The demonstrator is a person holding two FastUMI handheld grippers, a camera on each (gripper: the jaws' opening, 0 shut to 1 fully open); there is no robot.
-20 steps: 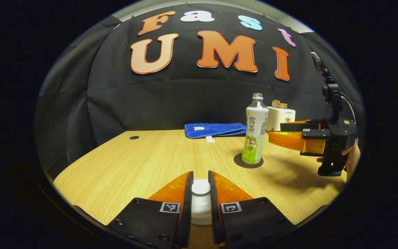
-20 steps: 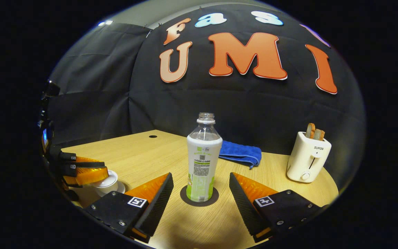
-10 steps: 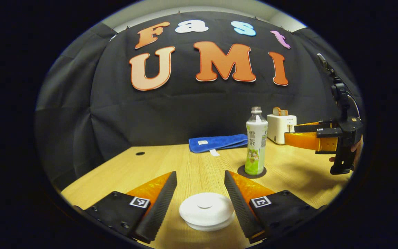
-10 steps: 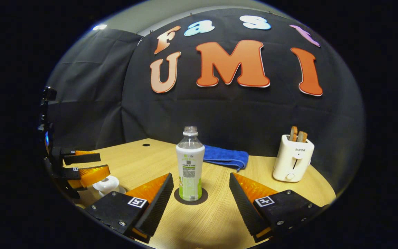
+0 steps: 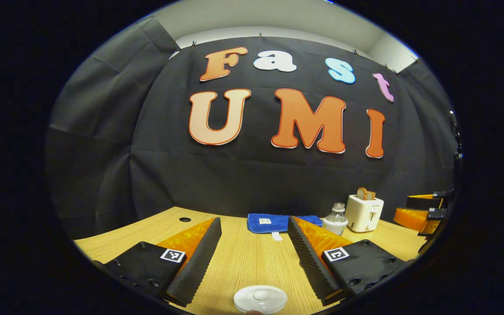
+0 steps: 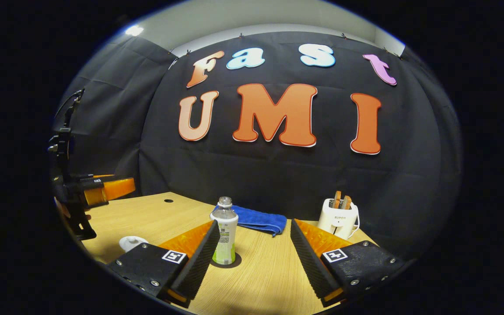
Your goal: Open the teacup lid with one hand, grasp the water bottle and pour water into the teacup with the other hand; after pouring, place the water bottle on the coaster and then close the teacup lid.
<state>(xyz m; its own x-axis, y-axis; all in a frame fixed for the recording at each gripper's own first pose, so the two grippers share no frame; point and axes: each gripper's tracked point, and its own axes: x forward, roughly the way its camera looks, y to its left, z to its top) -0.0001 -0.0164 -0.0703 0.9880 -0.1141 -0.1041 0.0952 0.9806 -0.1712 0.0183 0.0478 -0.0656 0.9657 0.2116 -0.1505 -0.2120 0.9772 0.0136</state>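
Observation:
The white teacup lid [image 5: 260,299] sits on the teacup at the bottom edge of the left gripper view, below and in front of my open left gripper [image 5: 253,220]. The lidded teacup [image 6: 131,242] also shows at the left of the right gripper view. The water bottle [image 6: 224,236], capless with a green and white label, stands upright on the dark round coaster [image 6: 230,263]. My right gripper [image 6: 254,222] is open and well back from the bottle. The bottle's top [image 5: 336,221] peeks past my left gripper's right finger. Nothing lies between either pair of fingers.
On the wooden table [image 6: 269,271], a folded blue towel [image 6: 256,220] lies at the back and a white toaster [image 6: 339,214] with toast stands at the back right. The left gripper [image 6: 112,188] hovers at the left; the right gripper [image 5: 414,210] shows at the far right.
My left gripper opened off the lid, which stays on the teacup, then drew back and up. My right gripper, open throughout, also backed away from the bottle and rose.

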